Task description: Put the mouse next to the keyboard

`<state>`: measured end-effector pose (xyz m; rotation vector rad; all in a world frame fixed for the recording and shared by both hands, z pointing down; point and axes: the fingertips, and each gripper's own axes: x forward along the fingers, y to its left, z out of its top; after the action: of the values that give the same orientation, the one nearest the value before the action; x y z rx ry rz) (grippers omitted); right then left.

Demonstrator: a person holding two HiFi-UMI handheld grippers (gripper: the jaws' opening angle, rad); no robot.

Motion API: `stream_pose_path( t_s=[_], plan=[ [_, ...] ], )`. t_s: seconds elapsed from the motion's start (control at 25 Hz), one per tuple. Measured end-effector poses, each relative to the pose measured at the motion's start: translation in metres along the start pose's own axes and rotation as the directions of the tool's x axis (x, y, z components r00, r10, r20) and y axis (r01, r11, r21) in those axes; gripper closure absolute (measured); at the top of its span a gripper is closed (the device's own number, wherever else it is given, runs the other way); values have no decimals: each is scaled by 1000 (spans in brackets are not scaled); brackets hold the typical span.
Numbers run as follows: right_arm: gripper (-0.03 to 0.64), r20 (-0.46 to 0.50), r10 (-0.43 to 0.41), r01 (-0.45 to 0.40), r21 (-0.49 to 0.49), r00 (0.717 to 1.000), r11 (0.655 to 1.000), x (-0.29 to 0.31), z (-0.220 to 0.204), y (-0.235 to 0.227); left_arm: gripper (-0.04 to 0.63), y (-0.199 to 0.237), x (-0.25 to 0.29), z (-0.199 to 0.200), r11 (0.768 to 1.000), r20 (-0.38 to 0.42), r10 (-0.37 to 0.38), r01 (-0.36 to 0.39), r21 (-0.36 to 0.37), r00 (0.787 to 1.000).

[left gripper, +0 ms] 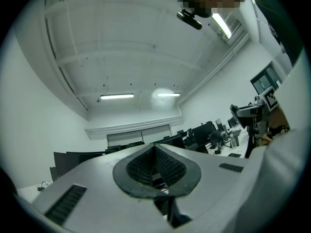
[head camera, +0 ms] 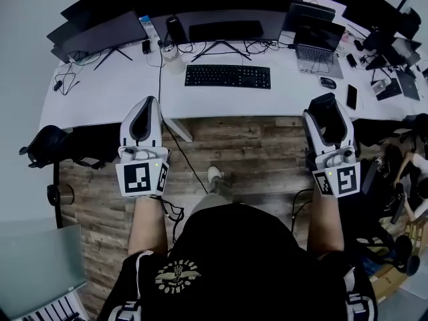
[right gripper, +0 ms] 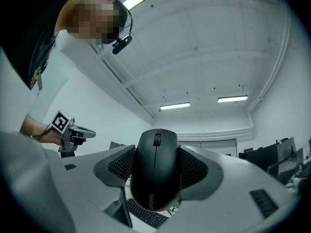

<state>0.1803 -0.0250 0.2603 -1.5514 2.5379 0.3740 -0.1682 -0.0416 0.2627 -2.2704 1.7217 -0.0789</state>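
Right tongs (right gripper: 156, 165) are clamped on the black mouse (right gripper: 155, 183), pads on its two sides. The white print near its rear seems to read Lenovo. Left tongs (left gripper: 156, 168) are together with nothing in them. Both hang over the wood floor (head camera: 241, 146), short of the bench (head camera: 120, 92) edge. Past that edge the keyboard (head camera: 227, 76) lies square to it – bare bench on its left, and on its right up to a second mouse (head camera: 328, 82) by the laptop (head camera: 318, 42).
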Motion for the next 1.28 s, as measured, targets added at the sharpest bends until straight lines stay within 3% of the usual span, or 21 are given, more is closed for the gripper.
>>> stream_pose_path(
  t_s=[0.4,0.92,1.28],
  plan=[
    [331,-25,-22,22,5,999,1000,78,-21,-12,595,35,77,-28,999,-16,-40,40,-29,999],
    [331,-28,-99,99,-14,995,995,162,-36,-24,595,82,167,-52,992,20,-122,123,-42,992],
    [331,-109,-149,148,-15,983,989,168,-71,-48,595,58,220,-80,975,2,-206,206,-78,978]
  ],
)
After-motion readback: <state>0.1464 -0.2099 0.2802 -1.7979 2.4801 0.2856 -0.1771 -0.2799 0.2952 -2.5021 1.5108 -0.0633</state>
